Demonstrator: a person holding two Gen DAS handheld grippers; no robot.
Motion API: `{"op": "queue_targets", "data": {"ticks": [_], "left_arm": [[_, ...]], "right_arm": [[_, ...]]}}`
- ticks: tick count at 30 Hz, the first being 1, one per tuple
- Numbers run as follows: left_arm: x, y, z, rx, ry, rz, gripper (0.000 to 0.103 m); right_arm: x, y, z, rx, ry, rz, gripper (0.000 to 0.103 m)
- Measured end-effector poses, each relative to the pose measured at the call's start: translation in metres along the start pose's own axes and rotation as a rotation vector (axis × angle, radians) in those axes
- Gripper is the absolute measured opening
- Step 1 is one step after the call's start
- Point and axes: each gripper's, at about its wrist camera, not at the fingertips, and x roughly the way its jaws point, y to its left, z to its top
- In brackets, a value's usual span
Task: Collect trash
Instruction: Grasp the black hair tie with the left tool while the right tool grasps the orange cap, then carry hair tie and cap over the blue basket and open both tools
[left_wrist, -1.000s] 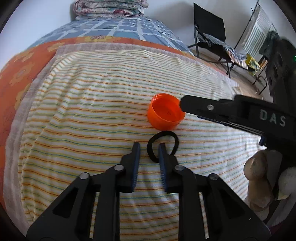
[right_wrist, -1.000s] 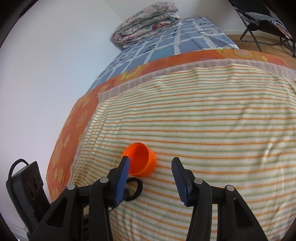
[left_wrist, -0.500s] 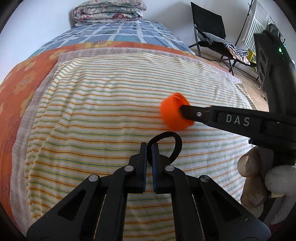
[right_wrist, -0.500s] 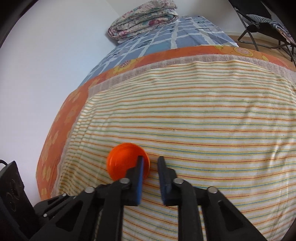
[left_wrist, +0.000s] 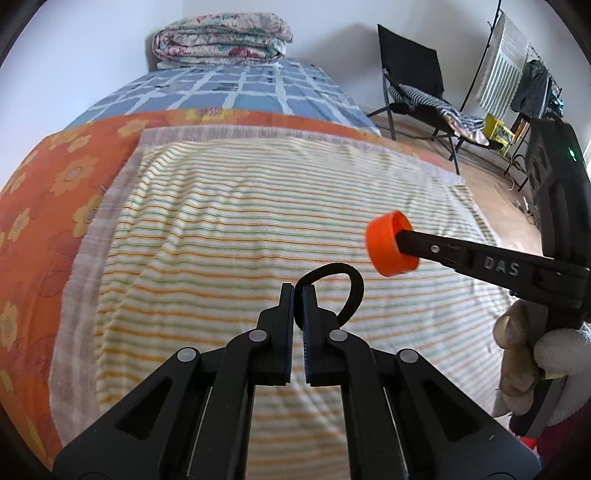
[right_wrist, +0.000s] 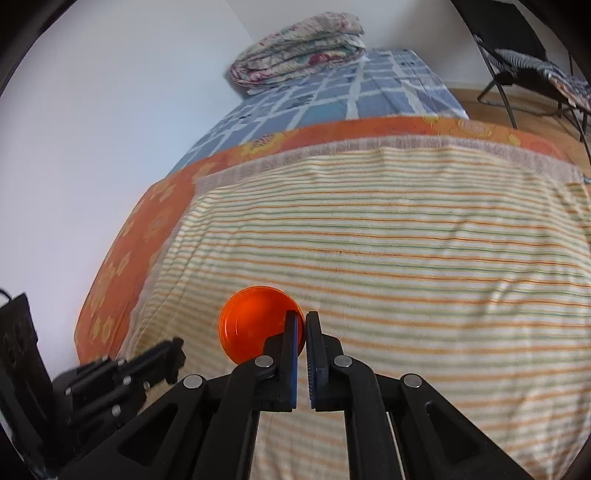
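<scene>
My left gripper (left_wrist: 298, 290) is shut on a black hair tie (left_wrist: 349, 282), whose loop hangs out to the right of the fingertips, lifted above the striped towel (left_wrist: 229, 229). My right gripper (right_wrist: 301, 317) is shut on the rim of an orange plastic cap (right_wrist: 255, 328) and holds it above the towel. In the left wrist view the cap (left_wrist: 388, 247) is at the tip of the right gripper's fingers (left_wrist: 421, 242), coming in from the right. The left gripper also shows in the right wrist view (right_wrist: 162, 356), at lower left.
The towel lies on a bed with an orange flowered sheet (left_wrist: 48, 192) and a blue checked cover (left_wrist: 236, 88). A folded quilt (left_wrist: 221, 40) sits at the bed's far end. A black folding chair (left_wrist: 413, 74) and a drying rack (left_wrist: 506, 70) stand on the floor to the right.
Both grippers closed, the left on the hair tie and the right on the orange cap. Both then lifted their items off the towel, and the cap moved right.
</scene>
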Motion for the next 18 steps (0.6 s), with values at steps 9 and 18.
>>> {"op": "queue_targets", "data": {"ticks": [9,18], "left_arm": [[-0.066,-0.017,-0.028,0.041,-0.048,-0.009,0.002],[-0.118,-0.040,-0.080,0.071,-0.061,-0.039,0.002]], "right_arm": [[-0.076,0.011,-0.046,-0.034,-0.029,0.033,0.002],[-0.136,0.032,-0.122,-0.131,-0.037,0.027,0.002]]}}
